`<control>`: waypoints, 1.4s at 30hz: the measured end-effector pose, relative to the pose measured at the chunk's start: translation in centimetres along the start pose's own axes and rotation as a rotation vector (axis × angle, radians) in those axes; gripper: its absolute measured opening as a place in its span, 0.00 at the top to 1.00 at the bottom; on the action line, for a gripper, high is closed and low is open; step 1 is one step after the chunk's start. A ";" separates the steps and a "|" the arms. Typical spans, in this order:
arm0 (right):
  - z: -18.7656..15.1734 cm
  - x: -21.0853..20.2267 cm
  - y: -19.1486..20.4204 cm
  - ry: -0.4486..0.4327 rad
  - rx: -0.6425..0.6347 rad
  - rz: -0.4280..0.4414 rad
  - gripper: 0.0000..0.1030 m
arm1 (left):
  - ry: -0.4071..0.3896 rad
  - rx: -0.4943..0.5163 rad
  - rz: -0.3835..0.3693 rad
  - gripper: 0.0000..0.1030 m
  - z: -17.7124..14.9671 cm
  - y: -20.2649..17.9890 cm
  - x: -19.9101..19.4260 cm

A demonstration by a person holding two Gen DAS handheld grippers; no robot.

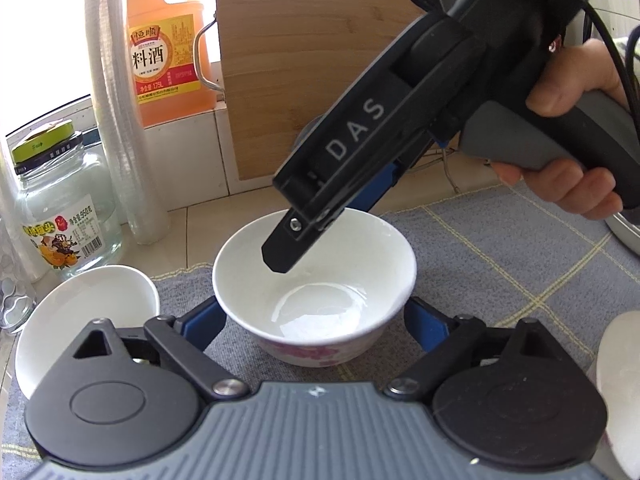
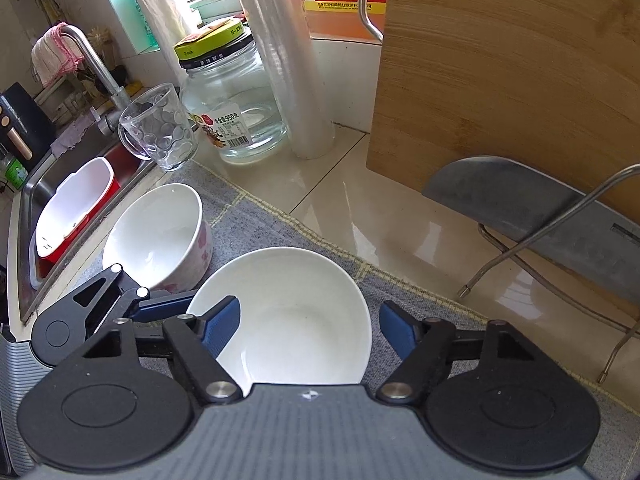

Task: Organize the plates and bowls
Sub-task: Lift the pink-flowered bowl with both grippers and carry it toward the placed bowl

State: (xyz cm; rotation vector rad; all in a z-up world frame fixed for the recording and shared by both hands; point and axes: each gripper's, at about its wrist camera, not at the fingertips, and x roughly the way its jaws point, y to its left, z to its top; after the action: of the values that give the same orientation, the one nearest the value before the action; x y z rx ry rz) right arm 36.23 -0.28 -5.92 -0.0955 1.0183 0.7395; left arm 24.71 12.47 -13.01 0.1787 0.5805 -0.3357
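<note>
Middle bowl: a white bowl [image 1: 360,264] with pink flowers on its outside stood upright on the grey checked mat [image 1: 500,264], near the mat's far edge, and both grippers were at it.
Left gripper: the left gripper [image 1: 316,316] came at the bowl from the near side with its jaws wide, one blue finger [image 1: 202,326] at the bowl's left wall and the other at its right wall. Both pads were right at the walls; whether they pressed could not be told.
Right gripper: the right gripper [image 2: 308,328] pointed steeply down over the same bowl, fingers apart. Its left finger [image 2: 222,326] hung inside the bowl, clear of the wall, and its right finger sat just outside the right rim, so that wall was between them, unclamped.
Right hand: a hand [image 1: 572,140] was wrapped around the grey handle at the far right.
Left bowl: a second flowered bowl [image 2: 160,232] stood on the mat's left part, just beside the middle bowl, empty.
Right edge: part of another white dish [image 1: 620,380] showed at the near right.
Counter behind: a glass jar [image 1: 60,208] with a green lid, a clear mug [image 2: 160,128], an orange bottle [image 1: 168,52] and a wooden board [image 1: 304,60] leaning upright stood on the far tiles.
Sink: the sink [image 2: 60,176] lay far left, with a red and white tub [image 2: 76,208] inside.
</note>
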 end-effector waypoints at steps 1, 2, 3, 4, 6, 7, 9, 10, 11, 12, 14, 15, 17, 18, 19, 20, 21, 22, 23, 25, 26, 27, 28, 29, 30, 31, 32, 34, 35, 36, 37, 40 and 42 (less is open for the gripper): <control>0.0 0.1 0.0 0.001 0.001 0.001 0.27 | 0.000 -0.004 -0.002 0.09 0.0 0.1 0.0; 0.0 0.1 0.0 0.001 0.000 0.001 0.28 | -0.001 -0.007 -0.002 0.10 0.1 0.1 0.0; 0.0 0.2 0.0 0.001 0.000 0.001 0.29 | -0.001 -0.007 -0.003 0.10 0.1 0.2 0.1; 0.0 0.2 0.0 0.001 0.001 0.003 0.29 | 0.000 -0.007 -0.005 0.10 0.1 0.2 0.1; 0.0 0.2 0.0 0.001 0.001 0.010 0.31 | -0.001 -0.007 -0.006 0.10 0.1 0.2 0.1; 0.0 0.2 0.0 0.002 -0.001 0.008 0.31 | -0.001 -0.007 -0.007 0.10 0.1 0.2 0.1; 0.1 0.2 0.0 0.003 -0.003 0.006 0.31 | -0.002 -0.008 -0.007 0.10 0.1 0.2 0.0; 0.1 0.2 0.0 0.004 -0.002 0.006 0.31 | -0.001 -0.007 -0.007 0.10 0.1 0.2 0.0; 0.1 0.1 0.0 0.003 -0.002 0.007 0.31 | -0.001 -0.007 -0.007 0.10 0.1 0.1 0.0; 0.1 0.2 0.0 0.003 -0.001 0.007 0.31 | 0.000 -0.008 -0.007 0.10 0.1 0.1 0.0; 0.1 0.2 0.0 0.005 0.000 0.005 0.31 | 0.002 -0.006 -0.007 0.10 0.1 0.1 0.1; 0.0 0.2 0.0 0.005 0.003 0.004 0.31 | 0.003 -0.005 -0.007 0.10 0.2 0.1 0.1; 0.0 0.2 0.0 0.007 0.007 0.002 0.31 | 0.004 0.000 -0.010 0.10 0.2 0.1 0.1; 0.0 0.1 0.0 0.009 0.011 0.000 0.31 | 0.003 0.001 -0.013 0.10 0.2 0.1 0.0; 0.0 0.1 0.0 0.011 0.013 -0.002 0.31 | 0.002 0.002 -0.018 0.10 0.2 0.1 0.0; -0.1 0.1 0.0 0.014 0.012 -0.005 0.31 | 0.000 0.002 -0.023 0.10 0.3 0.2 -0.1; -0.1 0.1 0.0 0.015 0.013 -0.006 0.31 | -0.001 0.001 -0.025 0.10 0.3 0.1 -0.1; -0.1 0.1 0.0 0.016 0.015 -0.007 0.31 | 0.000 0.002 -0.026 0.10 0.3 0.1 -0.2; -0.2 0.0 0.0 0.017 0.019 -0.007 0.31 | 0.001 0.005 -0.026 0.10 0.3 0.0 -0.2; -0.2 -0.2 0.1 0.013 0.026 -0.007 0.31 | 0.003 0.008 -0.027 0.10 0.4 -0.1 -0.3; -0.3 -0.4 0.1 0.011 0.027 -0.007 0.31 | 0.004 0.008 -0.028 0.10 0.4 -0.1 -0.4; -0.3 -0.5 0.2 0.011 0.028 -0.006 0.31 | 0.006 0.009 -0.030 0.10 0.5 -0.2 -0.5; -0.3 -0.7 0.2 0.008 0.028 -0.005 0.30 | 0.006 0.010 -0.031 0.10 0.5 -0.2 -0.5; -0.3 -0.9 0.3 0.006 0.028 -0.004 0.31 | 0.006 0.012 -0.032 0.10 0.5 -0.2 -0.7; -0.4 -1.1 0.4 0.003 0.030 -0.002 0.31 | 0.009 0.015 -0.034 0.10 0.6 -0.2 -0.7; -0.5 -1.3 0.4 0.001 0.033 0.000 0.31 | 0.011 0.016 -0.036 0.10 0.7 -0.3 -0.8; -0.5 -1.5 0.4 -0.002 0.036 0.001 0.31 | 0.012 0.017 -0.038 0.10 0.7 -0.3 -0.9; -0.7 -2.0 0.5 -0.008 0.039 0.004 0.31 | 0.014 0.017 -0.044 0.10 0.9 -0.4 -1.2; -0.9 -2.3 0.6 -0.011 0.040 0.006 0.31 | 0.018 0.018 -0.045 0.10 1.0 -0.5 -1.4; -1.0 -2.5 0.7 -0.014 0.041 0.009 0.31 | 0.020 0.020 -0.046 0.10 1.1 -0.6 -1.5; -1.1 -2.8 0.8 -0.017 0.044 0.011 0.31 | 0.023 0.024 -0.047 0.10 1.1 -0.8 -1.8; -1.6 -3.7 1.1 -0.025 0.047 0.014 0.30 | 0.033 0.030 -0.052 0.10 1.4 -1.2 -2.3; -2.0 -4.4 1.3 -0.032 0.048 0.019 0.30 | 0.038 0.031 -0.060 0.10 1.5 -1.5 -2.9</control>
State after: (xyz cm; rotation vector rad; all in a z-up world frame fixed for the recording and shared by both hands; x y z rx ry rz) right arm 32.64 -2.39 -3.12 -0.0320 1.0073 0.7314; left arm 22.65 11.42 -10.20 0.1979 0.6191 -0.4004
